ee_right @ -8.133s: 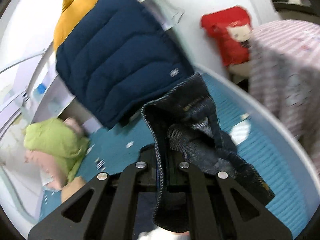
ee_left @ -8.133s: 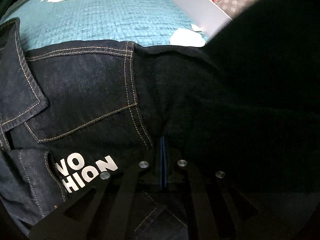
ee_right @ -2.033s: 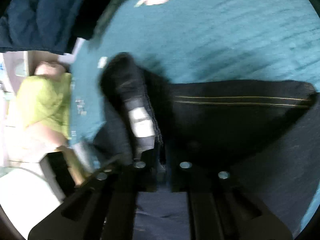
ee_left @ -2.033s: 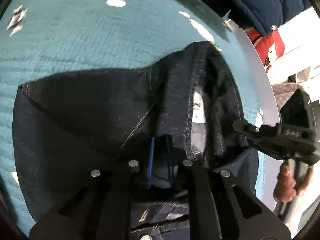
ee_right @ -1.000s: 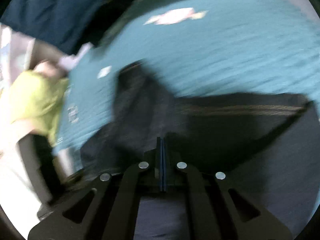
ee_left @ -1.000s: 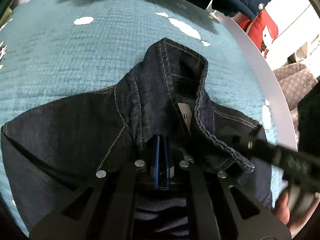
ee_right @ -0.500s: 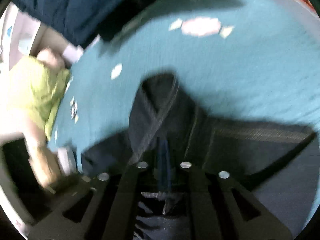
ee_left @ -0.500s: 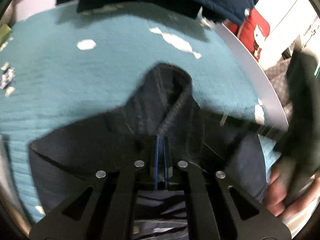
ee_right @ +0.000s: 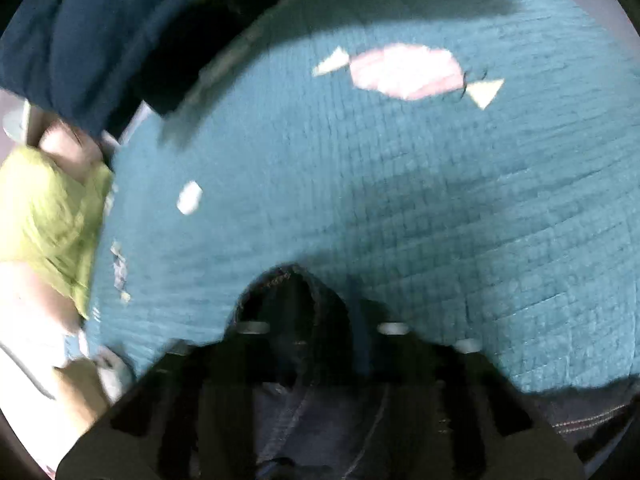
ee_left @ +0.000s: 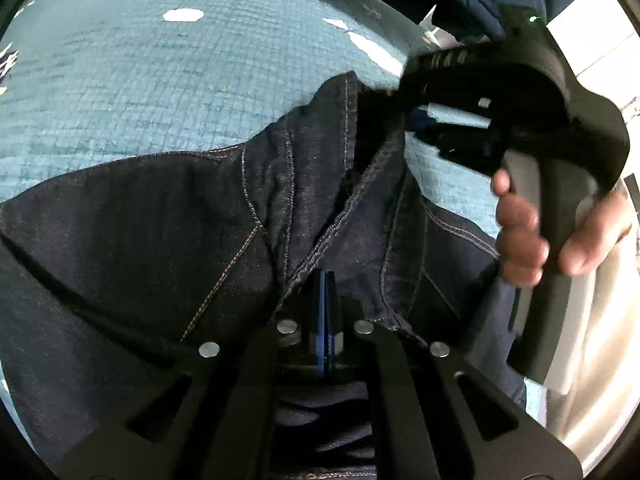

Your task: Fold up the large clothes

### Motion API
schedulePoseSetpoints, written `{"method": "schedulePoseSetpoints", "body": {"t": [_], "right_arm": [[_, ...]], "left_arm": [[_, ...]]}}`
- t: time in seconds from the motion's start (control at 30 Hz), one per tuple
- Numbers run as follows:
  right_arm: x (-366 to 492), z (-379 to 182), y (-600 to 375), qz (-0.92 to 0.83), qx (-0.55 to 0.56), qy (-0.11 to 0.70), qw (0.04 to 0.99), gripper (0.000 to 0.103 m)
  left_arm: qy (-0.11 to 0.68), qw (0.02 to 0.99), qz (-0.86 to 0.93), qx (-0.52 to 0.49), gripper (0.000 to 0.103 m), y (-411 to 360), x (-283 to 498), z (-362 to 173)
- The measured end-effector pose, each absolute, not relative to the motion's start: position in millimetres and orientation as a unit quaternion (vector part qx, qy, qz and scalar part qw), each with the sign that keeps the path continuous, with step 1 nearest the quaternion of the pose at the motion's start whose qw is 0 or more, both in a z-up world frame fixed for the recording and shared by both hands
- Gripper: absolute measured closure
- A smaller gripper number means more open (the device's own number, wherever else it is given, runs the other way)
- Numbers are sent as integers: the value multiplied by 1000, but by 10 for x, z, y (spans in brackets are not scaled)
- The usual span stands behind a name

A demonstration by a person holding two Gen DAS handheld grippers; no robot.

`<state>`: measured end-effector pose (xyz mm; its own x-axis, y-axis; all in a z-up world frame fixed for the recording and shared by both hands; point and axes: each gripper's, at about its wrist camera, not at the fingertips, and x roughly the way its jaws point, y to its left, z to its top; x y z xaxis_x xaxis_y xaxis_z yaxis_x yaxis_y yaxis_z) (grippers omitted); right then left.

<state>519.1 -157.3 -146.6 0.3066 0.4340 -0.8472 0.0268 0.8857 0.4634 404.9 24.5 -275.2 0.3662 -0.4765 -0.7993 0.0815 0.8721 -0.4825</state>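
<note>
A dark denim jacket (ee_left: 168,216) lies spread on a teal quilted bedspread (ee_left: 140,80), its collar (ee_left: 352,128) pointing away. My left gripper (ee_left: 325,280) sits over the jacket below the collar with its blue pads pressed together; no cloth shows between them. My right gripper (ee_left: 416,80), held in a hand, reaches in from the right to the collar tip. In the blurred right wrist view the gripper (ee_right: 316,320) stands at the collar tip (ee_right: 288,280), and the fingers look apart with denim between them.
A navy puffer jacket (ee_right: 72,32) hangs over the far side of the bed. A green cloth pile (ee_right: 48,216) lies off the bed's left edge. A pale rim (ee_left: 592,340) runs along the bed's right side. The bedspread has white and pink patches (ee_right: 404,72).
The right gripper has moved up along the jacket to the collar tip, and its jaws have come apart. The left gripper stays shut below the collar.
</note>
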Motion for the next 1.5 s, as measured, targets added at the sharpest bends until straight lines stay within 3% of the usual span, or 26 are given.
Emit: {"method": "schedulePoseSetpoints", "body": {"t": [0.27, 0.47, 0.57, 0.73, 0.87, 0.97, 1.07, 1.23, 1.4, 1.5], "right_arm": [[4169, -879, -1771, 228, 201, 503, 809, 100], [3691, -1247, -1706, 241, 179, 549, 780, 100], [3709, -1413, -1755, 245, 207, 557, 766, 100], [3657, -1320, -1604, 240, 143, 558, 781, 100], [3685, -1261, -1647, 229, 144, 559, 784, 99], [3652, -1046, -1740, 228, 165, 544, 790, 94], [3619, -883, -1614, 218, 136, 535, 805, 93], [3409, -720, -1687, 191, 122, 549, 804, 93], [3299, -421, -1939, 156, 143, 482, 850, 93], [3529, -808, -1767, 147, 145, 501, 840, 93]], "left_arm": [[536, 804, -171, -190, 100, 290, 4006, -2786], [543, 816, -150, -127, 100, 453, 3836, -2485], [515, 833, -151, -138, 100, 675, 3736, -2196], [479, 844, -164, -179, 100, 628, 3992, -1857], [533, 825, -150, -112, 100, 204, 4137, -2265], [529, 819, -157, -154, 102, 278, 4008, -2497], [514, 819, -152, -205, 101, 412, 3847, -2447], [491, 841, -130, -187, 101, 369, 3744, -2432], [486, 840, -120, -208, 101, 400, 3746, -2493], [482, 841, -116, -216, 101, 354, 3735, -2488]]}}
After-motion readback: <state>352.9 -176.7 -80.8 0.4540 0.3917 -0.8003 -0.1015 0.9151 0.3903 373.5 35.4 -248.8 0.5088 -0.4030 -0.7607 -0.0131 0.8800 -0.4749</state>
